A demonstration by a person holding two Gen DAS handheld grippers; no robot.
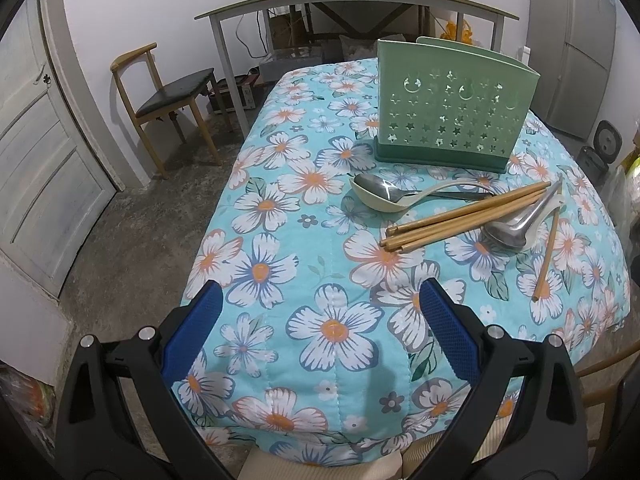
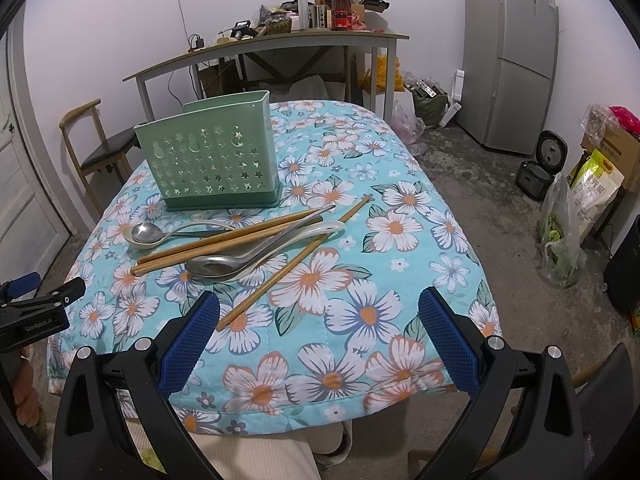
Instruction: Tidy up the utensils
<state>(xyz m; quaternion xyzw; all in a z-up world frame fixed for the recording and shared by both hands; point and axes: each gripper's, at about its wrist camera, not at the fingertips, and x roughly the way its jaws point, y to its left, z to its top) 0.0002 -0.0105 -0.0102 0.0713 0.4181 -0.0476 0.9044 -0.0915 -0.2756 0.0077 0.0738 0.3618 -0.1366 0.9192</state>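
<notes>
A green utensil holder [image 1: 452,108] [image 2: 214,156] with star-shaped holes stands upright on the floral tablecloth. In front of it lies a heap of utensils: wooden chopsticks [image 1: 460,220] [image 2: 224,244], a steel spoon resting in a cream soup spoon [image 1: 380,196] [image 2: 146,234], and another steel spoon [image 1: 516,228] [image 2: 224,264] over a white one. One chopstick [image 1: 546,256] [image 2: 288,268] lies apart, angled toward the near edge. My left gripper [image 1: 320,300] hovers open over the near left of the table, holding nothing. My right gripper [image 2: 320,312] is open near the front edge, its left fingertip close to the stray chopstick's end.
The table [image 1: 280,360] [image 2: 400,280] carries a turquoise flowered cloth. A wooden chair [image 1: 168,100] and a door stand to the left; a cluttered desk [image 2: 280,40] is behind. A fridge [image 2: 516,56], rice cooker [image 2: 540,164] and bags sit on the right floor.
</notes>
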